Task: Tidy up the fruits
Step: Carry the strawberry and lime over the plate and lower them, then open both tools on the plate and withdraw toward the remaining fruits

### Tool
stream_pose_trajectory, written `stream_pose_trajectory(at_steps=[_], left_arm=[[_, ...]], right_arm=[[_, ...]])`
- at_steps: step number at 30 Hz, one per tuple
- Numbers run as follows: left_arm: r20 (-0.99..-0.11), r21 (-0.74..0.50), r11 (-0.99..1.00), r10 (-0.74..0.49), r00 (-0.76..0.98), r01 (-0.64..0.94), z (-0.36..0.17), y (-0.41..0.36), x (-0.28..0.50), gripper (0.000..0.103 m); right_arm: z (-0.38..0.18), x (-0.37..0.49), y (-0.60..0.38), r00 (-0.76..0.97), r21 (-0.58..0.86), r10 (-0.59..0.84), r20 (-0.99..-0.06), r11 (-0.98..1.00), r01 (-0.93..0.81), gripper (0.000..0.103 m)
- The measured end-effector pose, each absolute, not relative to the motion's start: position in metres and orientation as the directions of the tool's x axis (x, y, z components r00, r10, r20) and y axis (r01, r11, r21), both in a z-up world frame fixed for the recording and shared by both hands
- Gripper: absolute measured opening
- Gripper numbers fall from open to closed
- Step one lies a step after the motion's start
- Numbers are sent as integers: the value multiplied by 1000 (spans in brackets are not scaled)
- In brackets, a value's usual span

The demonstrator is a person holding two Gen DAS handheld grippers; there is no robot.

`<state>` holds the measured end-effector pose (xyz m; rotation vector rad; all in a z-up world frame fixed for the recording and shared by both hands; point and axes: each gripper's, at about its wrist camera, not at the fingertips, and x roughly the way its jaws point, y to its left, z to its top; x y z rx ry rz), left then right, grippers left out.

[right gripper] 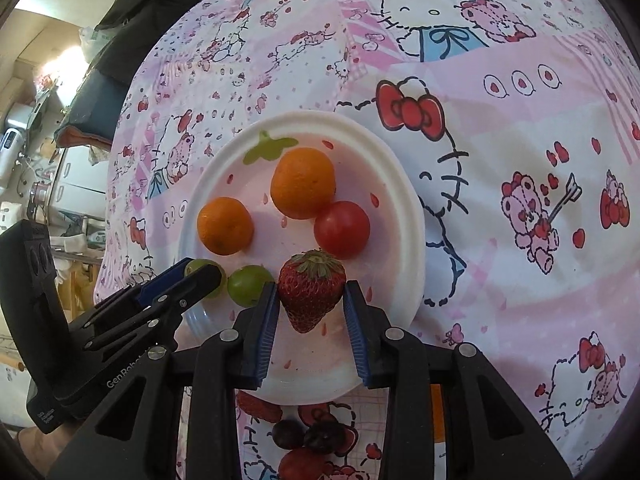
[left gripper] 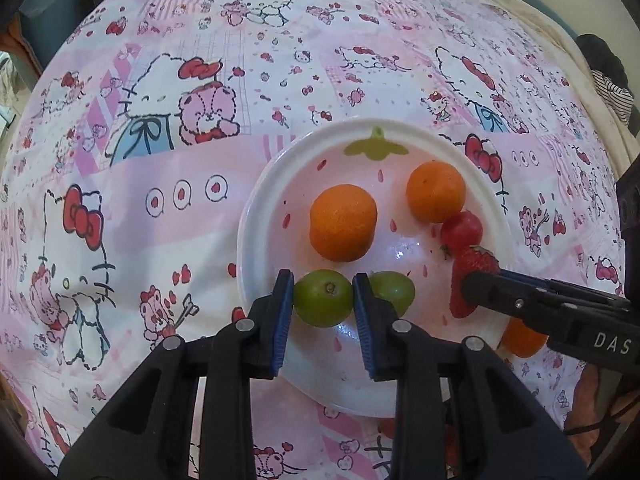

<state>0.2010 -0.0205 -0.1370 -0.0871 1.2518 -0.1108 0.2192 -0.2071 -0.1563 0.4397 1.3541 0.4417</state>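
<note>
Over the plate (left gripper: 256, 216), left tongs (left gripper: 323, 298) grip a green grape (left gripper: 323, 300); right tongs (right gripper: 311, 300) bracket the strawberry (right gripper: 311, 288), contact uncertain; excess squeeze may bruise either.

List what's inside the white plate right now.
The plate holds two oranges, a tomato, a strawberry between the right gripper pads, and two green grapes, one in the left gripper, partly covering the other.

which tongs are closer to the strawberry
Right. The right tongs straddle the strawberry, one pad on each side of it. The left tongs sit across the plate, clamped on a green grape.
</note>
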Motion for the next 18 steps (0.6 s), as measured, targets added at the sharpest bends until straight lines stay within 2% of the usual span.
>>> stream_pose_trajectory(at_steps=[8,9,11,13,15,18], left_arm=[[-947,-120,991,-131,292,55,-141,-26,198,29],[-946,-112,992,-124,299,58,-139,-27,197,36],[-942,-115,991,-129,308,64,-137,-27,196,48],[-939,-120,991,-135,315,66,-133,-27,195,65],[-937,-110,992,-127,326,69,-130,-29,194,69],[-933,-96,992,-117,340,77,-125,-29,193,69]], right_arm=[[-158,218,-211,157,545,542,-825,838,-31,36],[-159,218,-211,152,544,542,-827,838,-28,37],[-159,219,-211,147,548,545,-825,836,-22,50],[-155,218,-212,166,552,549,-819,833,-28,64],[-151,218,-212,179,551,548,-817,834,-38,66],[-147,220,-217,198,574,567,-800,819,-26,66]])
